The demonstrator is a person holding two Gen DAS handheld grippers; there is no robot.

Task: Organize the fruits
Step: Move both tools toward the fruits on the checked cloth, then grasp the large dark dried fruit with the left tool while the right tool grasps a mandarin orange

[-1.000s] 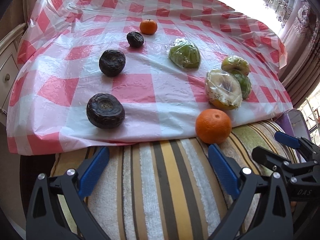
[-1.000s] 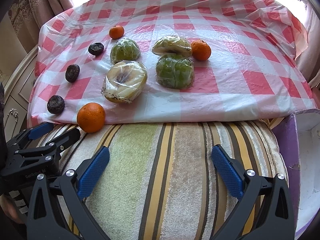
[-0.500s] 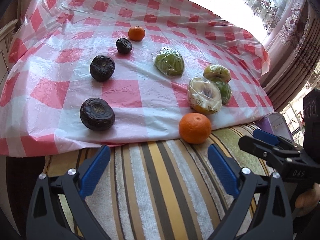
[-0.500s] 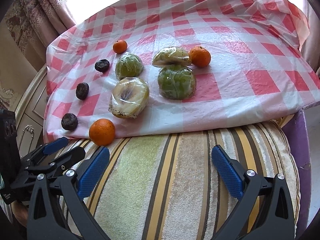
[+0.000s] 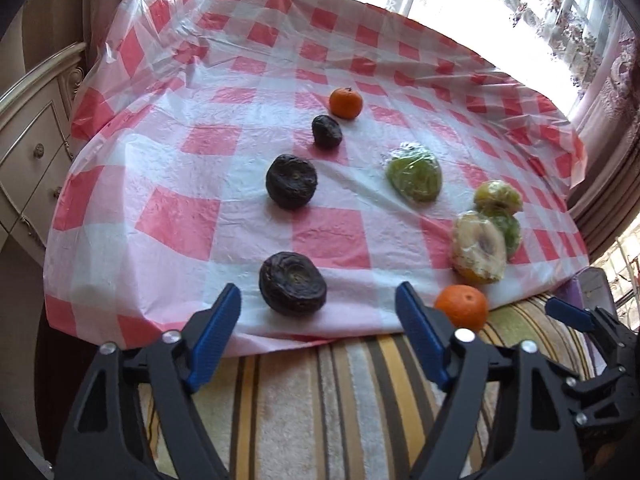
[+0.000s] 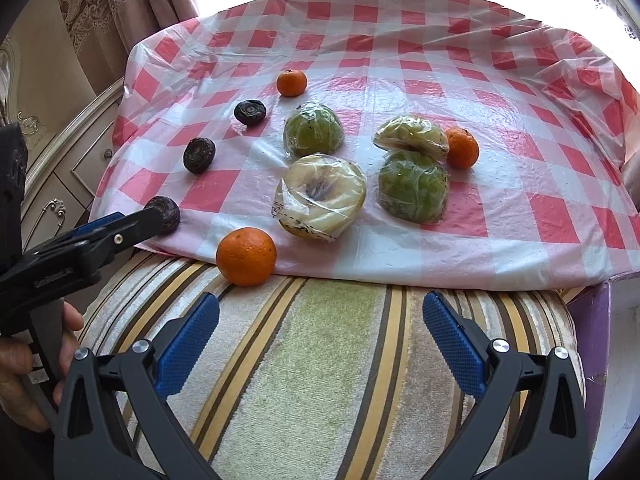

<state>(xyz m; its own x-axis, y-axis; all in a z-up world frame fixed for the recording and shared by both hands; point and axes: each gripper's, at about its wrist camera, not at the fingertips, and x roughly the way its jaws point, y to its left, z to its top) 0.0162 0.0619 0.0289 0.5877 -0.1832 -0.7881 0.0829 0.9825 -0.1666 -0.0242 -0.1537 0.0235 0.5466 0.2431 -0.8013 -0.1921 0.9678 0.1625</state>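
Note:
Fruits lie on a red-and-white checked plastic cloth [image 5: 180, 224]. Three dark wrinkled fruits run in a line: near [image 5: 293, 289], middle [image 5: 292, 182], far [image 5: 327, 131]. A small orange [image 5: 346, 103] lies behind them. A big orange [image 5: 461, 306] sits at the cloth's front edge, also in the right wrist view [image 6: 246, 256]. Several plastic-wrapped fruit halves [image 6: 320, 200] lie mid-cloth, with another orange [image 6: 462, 148] behind them. My left gripper [image 5: 318, 316] is open, its fingers flanking the near dark fruit [image 6: 164, 209]. My right gripper [image 6: 320, 332] is open and empty over the striped cushion.
A striped cushion [image 6: 328, 360] lies under the cloth's front edge. A cream cabinet with drawers [image 5: 28, 140] stands at the left. A purple box [image 6: 596, 336] stands at the right. Curtains and a bright window are behind.
My left gripper has moved forward and left, so its fingers now flank the near dark fruit. My right gripper has moved slightly forward toward the cloth. No fruit has moved.

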